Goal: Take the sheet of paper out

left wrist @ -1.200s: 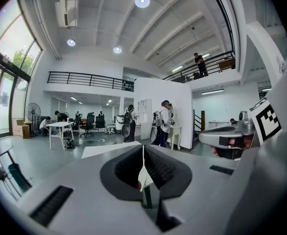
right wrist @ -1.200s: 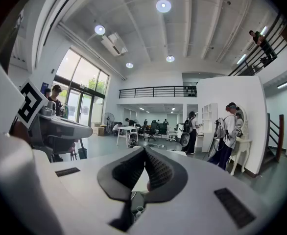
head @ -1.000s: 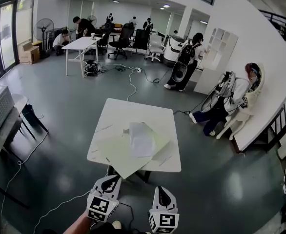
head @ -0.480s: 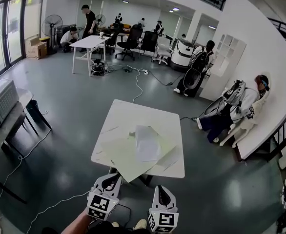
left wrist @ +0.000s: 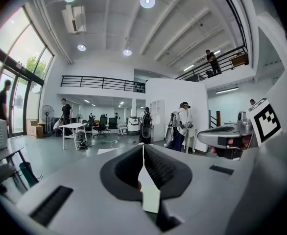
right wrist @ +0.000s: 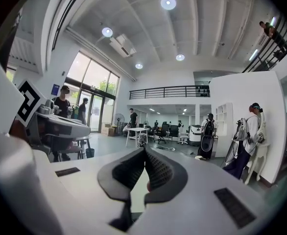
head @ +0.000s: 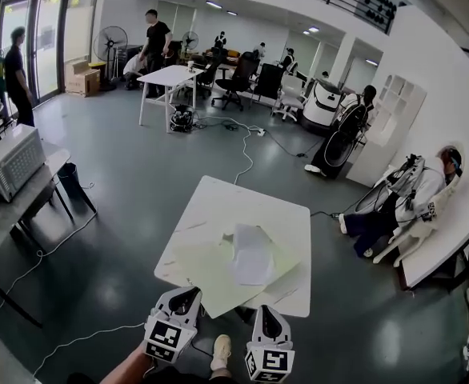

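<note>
A white sheet of paper [head: 252,256] lies on a pale yellow folder [head: 206,274] that hangs over the near edge of a white table [head: 254,206]. Both grippers are held side by side short of that edge, pointing at the table. The left gripper [head: 184,296] is shut with nothing between its pads, and its jaws meet in a thin line in the left gripper view [left wrist: 143,147]. The right gripper [head: 265,314] is also shut and empty, its pads touching [right wrist: 145,150]. Neither touches the paper or the folder.
A desk with a grey box [head: 14,162] stands at the left, a dark bin [head: 70,178] beside it. Cables [head: 246,154] trail over the floor beyond the table. A person sits against the right wall [head: 414,194]. Another white table [head: 170,78] and several people are at the back.
Both grippers have moved forward toward the table, which now sits closer and further right in the head view. A person has come into view by the glass doors at left.
</note>
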`<state>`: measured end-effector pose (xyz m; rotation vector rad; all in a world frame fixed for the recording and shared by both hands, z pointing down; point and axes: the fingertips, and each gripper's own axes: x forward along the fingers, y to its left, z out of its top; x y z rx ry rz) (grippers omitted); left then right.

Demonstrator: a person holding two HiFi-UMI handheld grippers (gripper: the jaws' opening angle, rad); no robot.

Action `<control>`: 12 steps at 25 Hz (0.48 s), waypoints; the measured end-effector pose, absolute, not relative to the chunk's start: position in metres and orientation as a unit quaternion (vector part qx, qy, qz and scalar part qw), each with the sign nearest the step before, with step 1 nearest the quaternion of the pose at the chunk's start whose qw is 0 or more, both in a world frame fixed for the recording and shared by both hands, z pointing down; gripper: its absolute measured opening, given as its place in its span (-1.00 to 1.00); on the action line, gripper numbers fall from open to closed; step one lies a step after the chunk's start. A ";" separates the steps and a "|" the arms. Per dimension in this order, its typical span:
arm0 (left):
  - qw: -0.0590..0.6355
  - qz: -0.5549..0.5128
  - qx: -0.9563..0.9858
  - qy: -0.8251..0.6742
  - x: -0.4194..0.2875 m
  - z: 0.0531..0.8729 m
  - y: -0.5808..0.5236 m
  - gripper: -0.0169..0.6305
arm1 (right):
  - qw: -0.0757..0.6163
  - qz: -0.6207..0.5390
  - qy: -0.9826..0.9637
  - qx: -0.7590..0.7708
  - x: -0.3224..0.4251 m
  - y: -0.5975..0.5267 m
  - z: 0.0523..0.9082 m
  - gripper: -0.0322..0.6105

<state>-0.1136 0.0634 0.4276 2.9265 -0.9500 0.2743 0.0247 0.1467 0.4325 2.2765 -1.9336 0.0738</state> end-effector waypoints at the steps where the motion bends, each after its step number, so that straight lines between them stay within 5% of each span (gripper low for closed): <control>1: 0.025 0.088 0.946 -0.312 -0.107 0.428 0.056 -0.86 | 0.076 0.024 -0.649 0.756 0.032 0.138 0.433 -0.85; 12: 0.050 0.098 0.921 -0.374 -0.038 0.439 -0.044 -0.86 | 0.088 0.046 -0.705 0.702 0.112 0.009 0.447 -0.85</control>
